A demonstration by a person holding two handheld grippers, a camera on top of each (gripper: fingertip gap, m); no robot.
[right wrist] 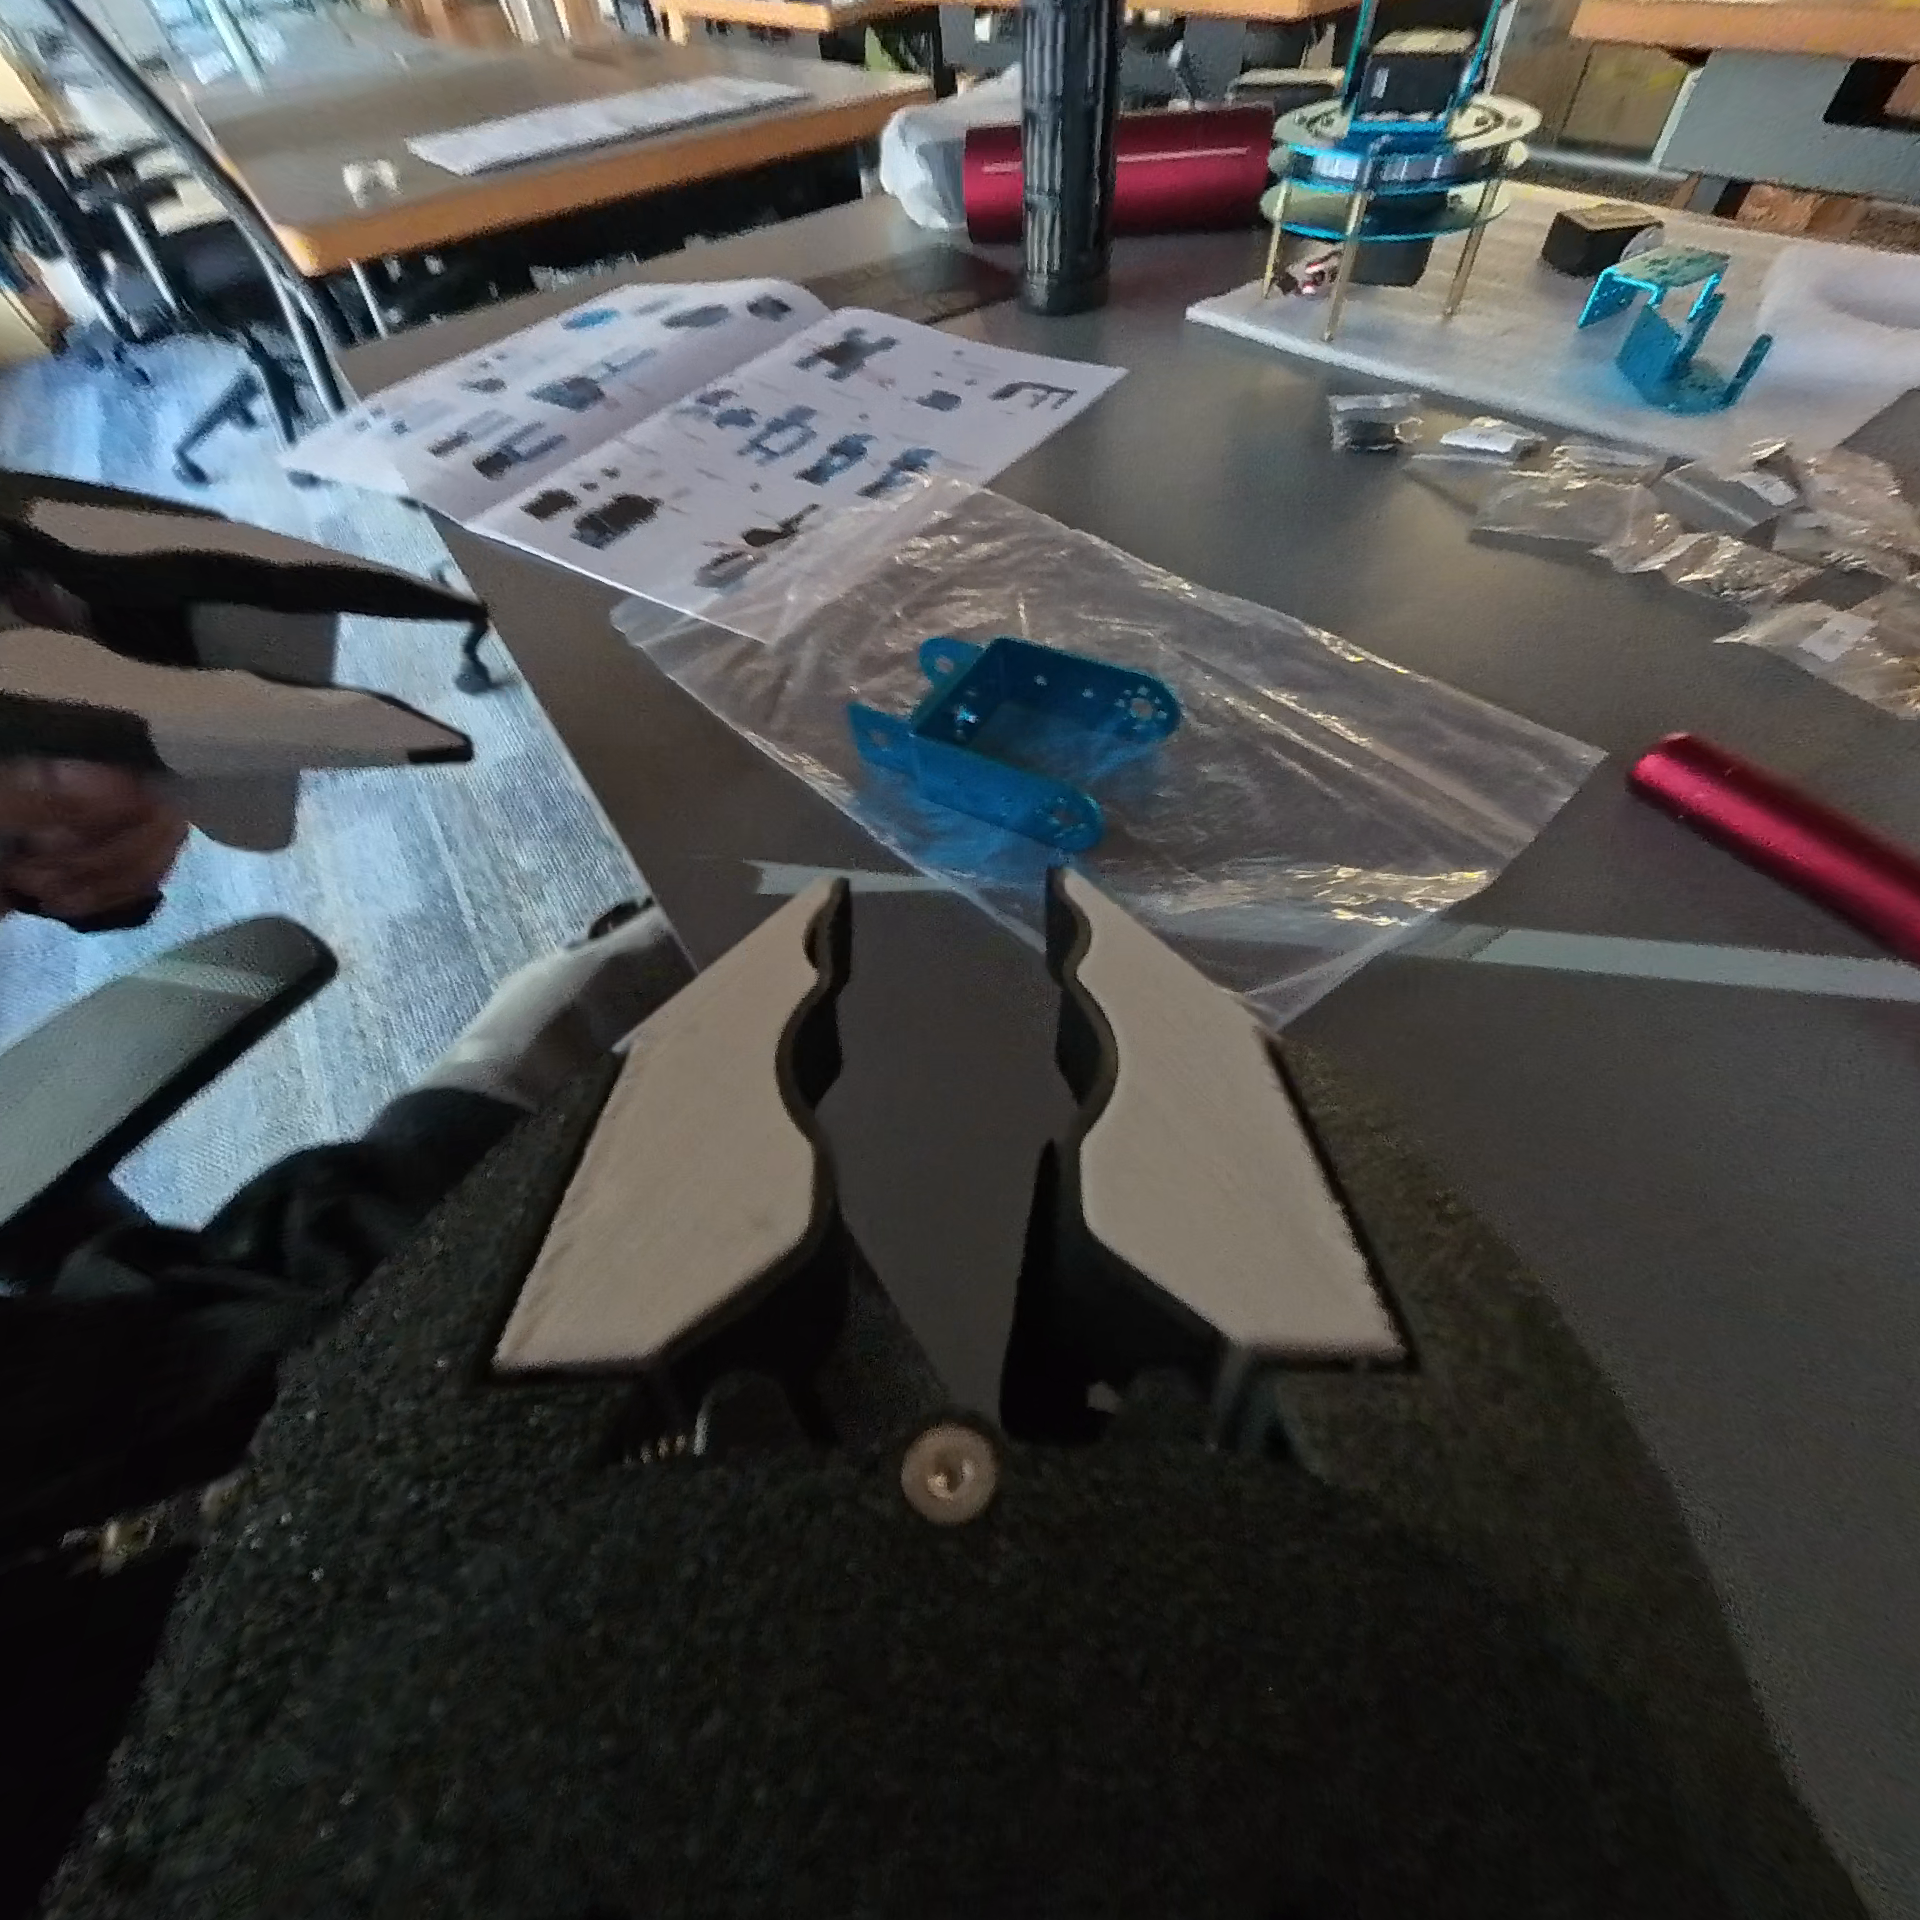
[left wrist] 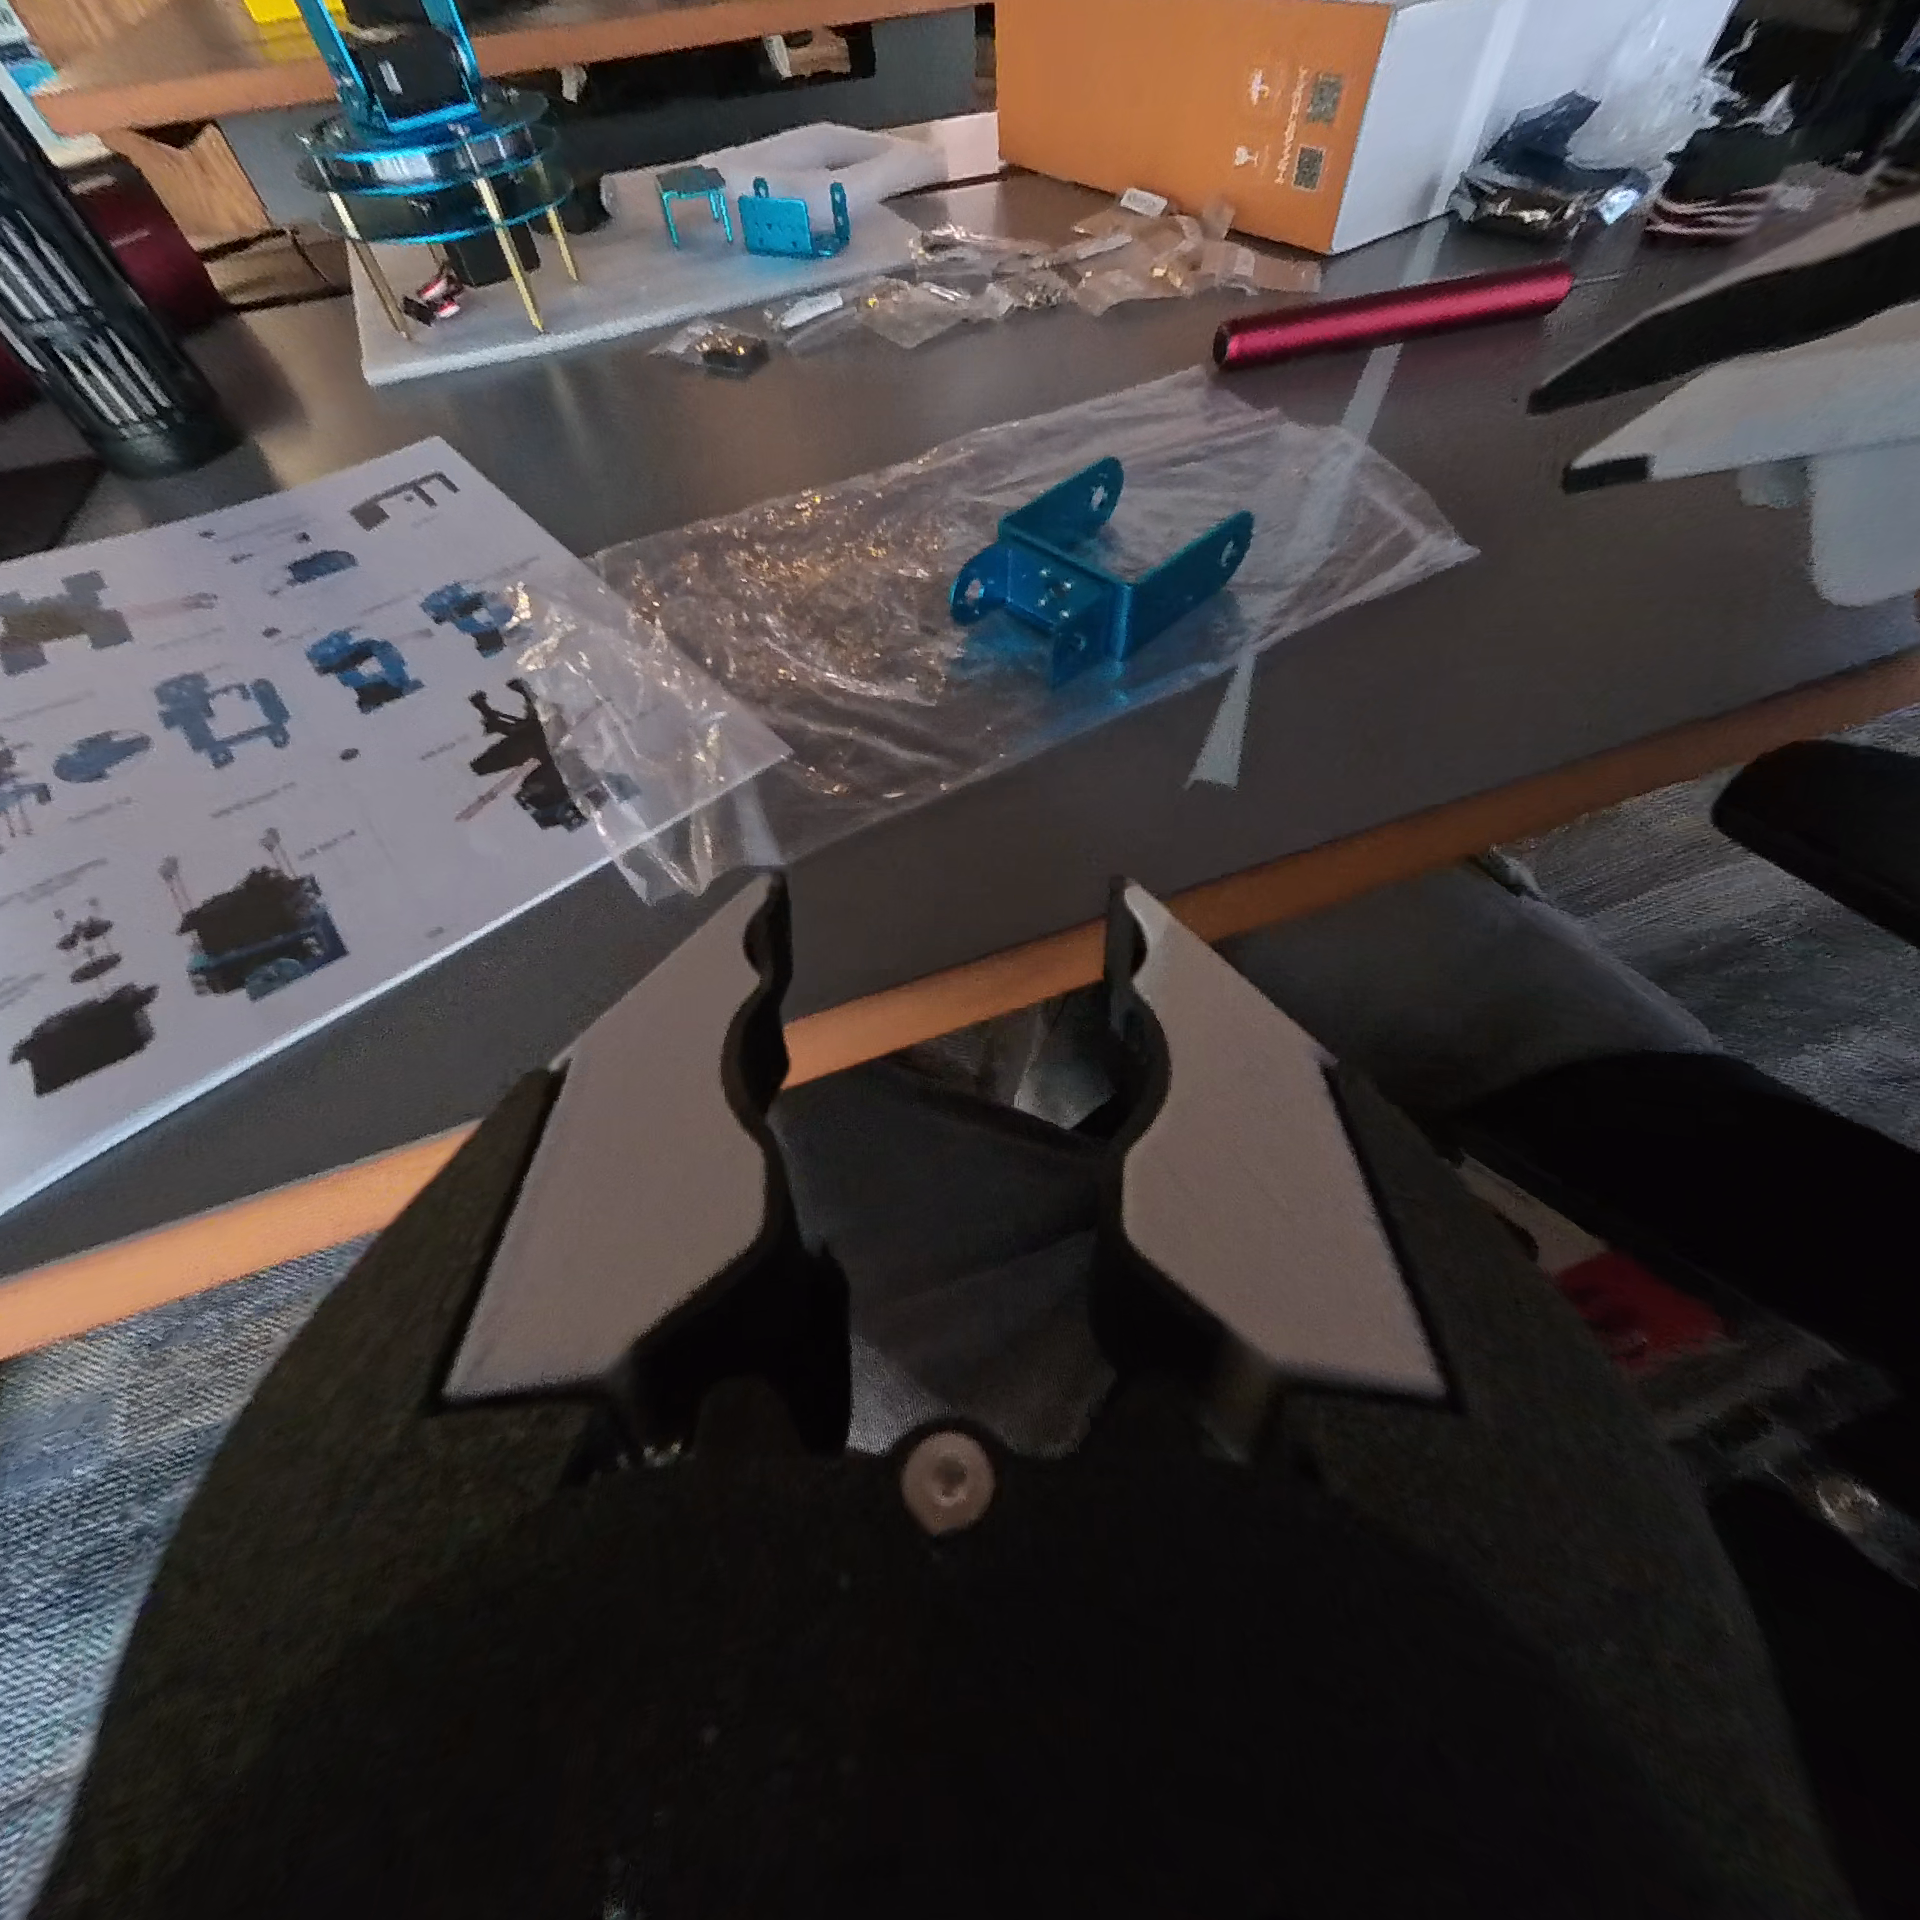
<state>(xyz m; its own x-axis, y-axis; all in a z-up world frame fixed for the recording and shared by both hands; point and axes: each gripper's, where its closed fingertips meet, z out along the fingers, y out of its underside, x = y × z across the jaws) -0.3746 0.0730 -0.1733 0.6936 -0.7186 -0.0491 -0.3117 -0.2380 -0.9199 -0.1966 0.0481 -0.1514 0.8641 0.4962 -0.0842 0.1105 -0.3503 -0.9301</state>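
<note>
Bracket, blue metal with two folded pieces joined back to back, lies on a clear plastic bag near the middle of the grey table. From my left gripper its long axis runs from near left to far right, with the eared flaps rising at both ends. From my right gripper the same bracket lies almost straight ahead, just beyond the fingertips, open side up.

Both of my grippers are empty, fingers spread with a clear gap, touching nothing. The left one hangs at the near table edge, short of the bag; the right one is over the tabletop with the bag's near corner just past its tips.

Both pictures are smeared, so the small holes in the bracket and the contents of the little packets farther back are hard to make out. The manual to the left of the bag is cut off by the frame in the left view; its far corner is partly under the bag.

Only the left view shows the orange and white box at the far right. Only the right view shows the second table behind and the whole open manual. The red tube is whole in the left view, cut off in the right. Each view catches the other gripper at its edge.
</note>
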